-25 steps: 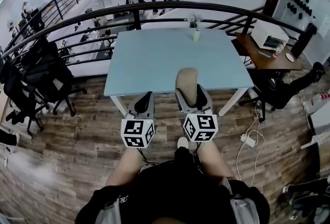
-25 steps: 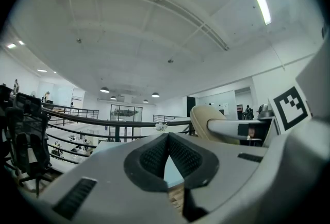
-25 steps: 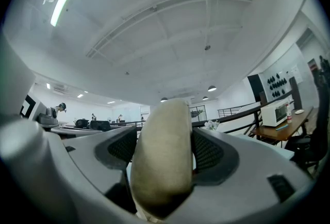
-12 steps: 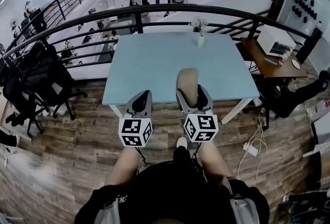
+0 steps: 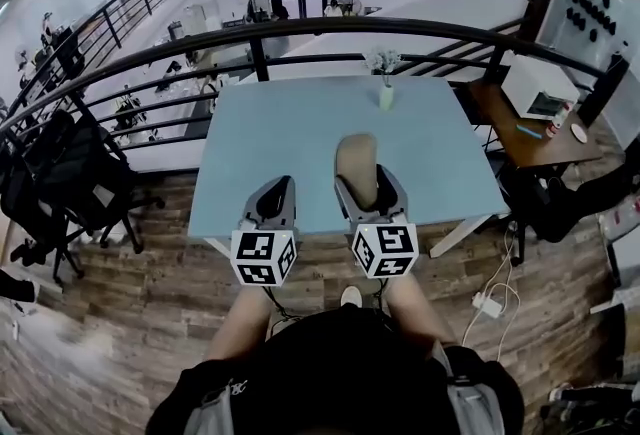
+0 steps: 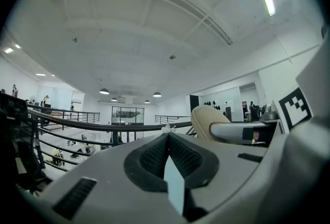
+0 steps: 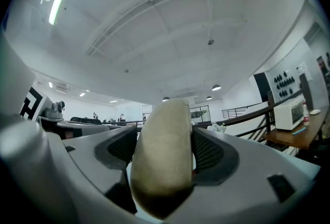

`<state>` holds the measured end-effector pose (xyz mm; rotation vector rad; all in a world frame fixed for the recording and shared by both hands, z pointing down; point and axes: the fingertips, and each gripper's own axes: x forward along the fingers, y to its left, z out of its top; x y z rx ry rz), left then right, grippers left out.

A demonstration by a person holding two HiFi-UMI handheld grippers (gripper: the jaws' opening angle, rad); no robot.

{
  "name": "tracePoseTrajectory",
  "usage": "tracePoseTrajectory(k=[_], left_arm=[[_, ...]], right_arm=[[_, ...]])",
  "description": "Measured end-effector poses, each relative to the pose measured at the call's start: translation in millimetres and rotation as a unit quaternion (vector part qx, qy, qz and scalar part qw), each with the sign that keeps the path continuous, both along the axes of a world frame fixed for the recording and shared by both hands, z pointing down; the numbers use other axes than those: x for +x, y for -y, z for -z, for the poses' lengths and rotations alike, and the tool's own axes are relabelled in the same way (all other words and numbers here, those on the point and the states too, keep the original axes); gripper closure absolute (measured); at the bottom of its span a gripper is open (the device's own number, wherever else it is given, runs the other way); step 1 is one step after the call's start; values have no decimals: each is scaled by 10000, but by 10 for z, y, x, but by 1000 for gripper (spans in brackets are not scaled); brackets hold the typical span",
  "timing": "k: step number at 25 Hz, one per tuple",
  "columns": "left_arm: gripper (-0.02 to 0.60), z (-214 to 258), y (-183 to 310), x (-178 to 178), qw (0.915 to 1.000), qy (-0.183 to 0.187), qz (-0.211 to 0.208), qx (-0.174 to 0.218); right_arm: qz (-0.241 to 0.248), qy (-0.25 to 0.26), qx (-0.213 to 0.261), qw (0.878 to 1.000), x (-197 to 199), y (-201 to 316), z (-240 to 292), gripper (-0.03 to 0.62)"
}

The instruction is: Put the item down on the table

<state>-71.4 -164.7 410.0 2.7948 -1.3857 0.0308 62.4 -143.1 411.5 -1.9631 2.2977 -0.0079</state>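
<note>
A beige oval item (image 5: 357,166) stands upright between the jaws of my right gripper (image 5: 365,185), which is shut on it above the near half of the pale blue table (image 5: 270,133). The right gripper view shows the same beige item (image 7: 164,153) filling the gap between the dark pads. My left gripper (image 5: 274,201) hangs beside it to the left, over the table's near edge, its jaws pressed together with nothing between them. From the left gripper view, the beige item (image 6: 206,120) appears at the right, held aloft.
A small vase of white flowers (image 5: 385,83) stands at the table's far edge. A black railing (image 5: 300,33) runs behind the table. Dark office chairs (image 5: 60,173) are at the left. A wooden desk with a white appliance (image 5: 535,88) is at the right.
The table has drawn nearer under both grippers as I stepped forward. Both grippers now hang over its near edge instead of the wooden floor. The right gripper's hold on the beige item is unchanged.
</note>
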Motion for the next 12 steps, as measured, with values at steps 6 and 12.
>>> tracePoseTrajectory(k=[6, 12], left_arm=[[568, 7, 486, 325, 9999, 3, -37, -103], [568, -42, 1059, 770, 9998, 24, 37, -177]], right_arm=[[-11, -76, -107, 9999, 312, 462, 12, 253], [77, -12, -179, 9998, 752, 1062, -55, 253]])
